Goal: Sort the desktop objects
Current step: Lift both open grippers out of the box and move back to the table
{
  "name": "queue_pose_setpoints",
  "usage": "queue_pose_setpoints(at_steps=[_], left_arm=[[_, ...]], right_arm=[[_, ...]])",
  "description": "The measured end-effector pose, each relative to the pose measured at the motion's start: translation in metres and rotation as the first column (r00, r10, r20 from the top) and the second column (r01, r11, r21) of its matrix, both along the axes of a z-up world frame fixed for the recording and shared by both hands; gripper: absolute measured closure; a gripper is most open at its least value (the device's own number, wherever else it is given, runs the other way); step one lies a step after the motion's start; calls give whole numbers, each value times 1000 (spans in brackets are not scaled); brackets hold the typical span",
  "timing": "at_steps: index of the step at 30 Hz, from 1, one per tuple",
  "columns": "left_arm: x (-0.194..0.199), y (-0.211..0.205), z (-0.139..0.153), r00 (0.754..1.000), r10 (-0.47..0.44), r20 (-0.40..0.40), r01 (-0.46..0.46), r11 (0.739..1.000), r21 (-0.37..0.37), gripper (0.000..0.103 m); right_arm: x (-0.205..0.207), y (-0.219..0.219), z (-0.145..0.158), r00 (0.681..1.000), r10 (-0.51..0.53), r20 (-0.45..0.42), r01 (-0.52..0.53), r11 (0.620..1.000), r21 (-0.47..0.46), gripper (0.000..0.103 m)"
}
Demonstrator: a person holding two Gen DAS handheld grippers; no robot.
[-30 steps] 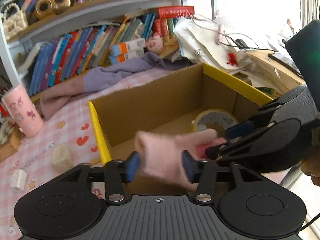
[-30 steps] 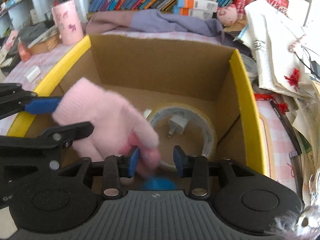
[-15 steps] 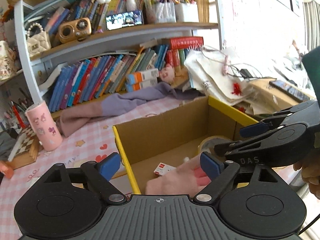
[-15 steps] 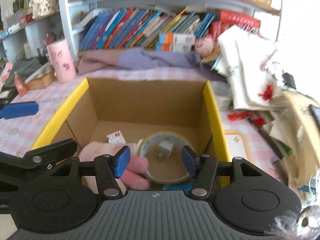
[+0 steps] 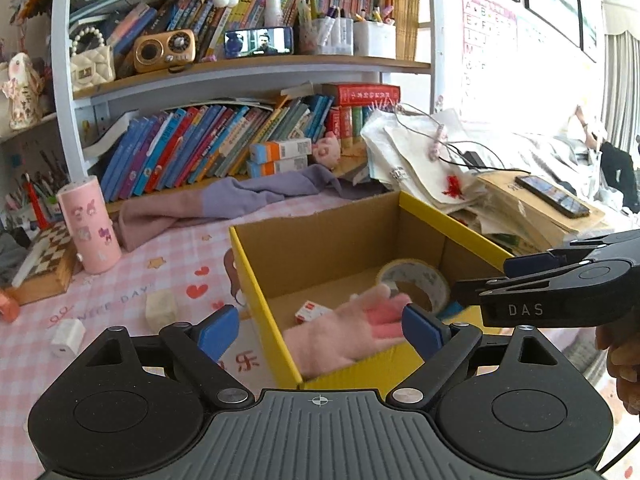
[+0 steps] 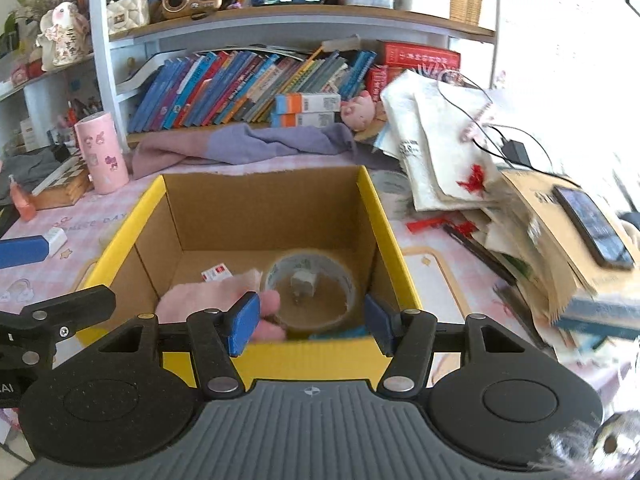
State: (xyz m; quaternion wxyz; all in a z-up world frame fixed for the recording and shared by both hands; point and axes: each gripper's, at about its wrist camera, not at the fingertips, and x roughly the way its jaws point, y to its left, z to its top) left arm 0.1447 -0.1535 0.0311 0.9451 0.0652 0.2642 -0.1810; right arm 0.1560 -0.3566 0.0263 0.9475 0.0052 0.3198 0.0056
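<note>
Holding both tools up over the box is the safe thing to do now, because the left gripper (image 5: 320,330) has its blue pads wide apart with nothing in them, and the right gripper (image 6: 306,322) is spread apart and empty too. Just below and ahead of both grippers lies one pink glove (image 5: 348,332), inside the cardboard box (image 6: 264,208), close to the box's near wall. The glove looks put away, so I think the next job is to fetch another thing from the desk. To do that well, lift straight up first so the pads do not bump the yellow rim, then swing to the left. Beside the glove, a bit farther in, sits one roll of tape (image 6: 310,286) with one small white plug (image 6: 304,280) inside its ring, and one little red and white card box (image 5: 314,311). Out past the left pad, on the pink checked cloth, wait one cream cube (image 5: 161,310) and one white charger block (image 5: 68,337). Farther off to the left stands one pink cup (image 5: 90,230). Far to the right, one phone (image 5: 552,196) rests on a pile of papers.
</note>
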Motion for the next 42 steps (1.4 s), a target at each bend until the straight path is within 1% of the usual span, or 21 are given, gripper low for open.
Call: queue_pose_setpoints(at_steps=[2, 11, 21, 26, 31, 34, 42], left_arm=[[-5, 3, -1, 1000, -12, -6, 12, 1000, 1, 12], [-25, 21, -7, 998, -55, -29, 55, 998, 4, 12], [-50, 57, -17, 996, -41, -82, 41, 999, 7, 12], [-66, 74, -22, 994, -39, -98, 41, 999, 24, 12], [-78, 89, -25, 993, -37, -112, 41, 998, 41, 12], [-86, 99, -25, 992, -30, -118, 36, 998, 42, 12], [-102, 123, -26, 993, -9, -118, 18, 997, 69, 12]], right_arm=[[-9, 5, -1, 1000, -11, 13, 12, 1000, -15, 43], [-41, 27, -10, 998, -56, -35, 55, 998, -5, 43], [-76, 63, -20, 994, -65, -87, 64, 998, -11, 43], [-94, 82, -23, 993, -63, -98, 61, 998, -21, 43], [-109, 97, -26, 992, -66, -111, 66, 998, -4, 43], [-116, 110, -29, 990, -54, -127, 53, 999, -8, 42], [-130, 151, -31, 991, 47, -125, -49, 999, -20, 39]])
